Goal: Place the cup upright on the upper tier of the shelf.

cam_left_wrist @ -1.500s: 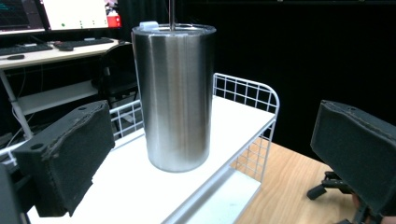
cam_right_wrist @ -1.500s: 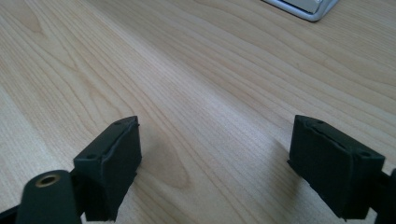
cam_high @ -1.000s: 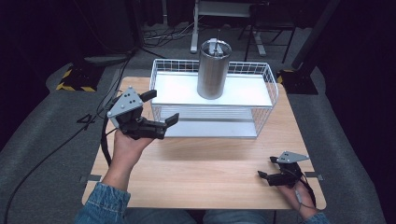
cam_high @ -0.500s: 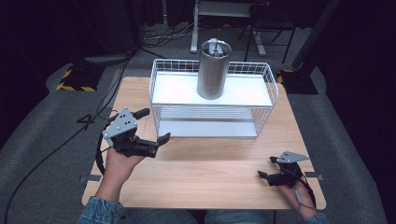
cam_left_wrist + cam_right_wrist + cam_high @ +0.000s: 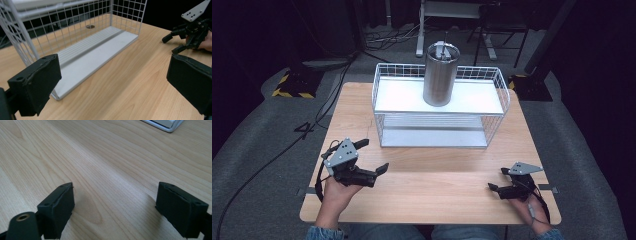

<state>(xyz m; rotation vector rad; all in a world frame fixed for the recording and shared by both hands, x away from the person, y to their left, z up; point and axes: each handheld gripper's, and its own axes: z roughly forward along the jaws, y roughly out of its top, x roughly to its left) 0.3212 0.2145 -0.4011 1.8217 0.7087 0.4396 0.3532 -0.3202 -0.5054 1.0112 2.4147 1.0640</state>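
Fingers on both your grippers are spread and hold nothing. From above, your left gripper (image 5: 364,170) sits at seven o'clock, your right gripper (image 5: 507,183) at five, likely parked low on the surface (image 5: 437,175). A metal cup (image 5: 440,75) stands atop the wire rack (image 5: 439,112) at twelve.

Along the left fingers (image 5: 35,82), the rack's lower shelf (image 5: 95,55) lies bare.

Between the right fingers (image 5: 57,207), plain wood.

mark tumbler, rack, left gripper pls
tumbler (image 5: 440,75), high view, steel side wall
rack (image 5: 384,129), high view, front left wire post
left gripper (image 5: 373,159), high view, midway between its fingertips
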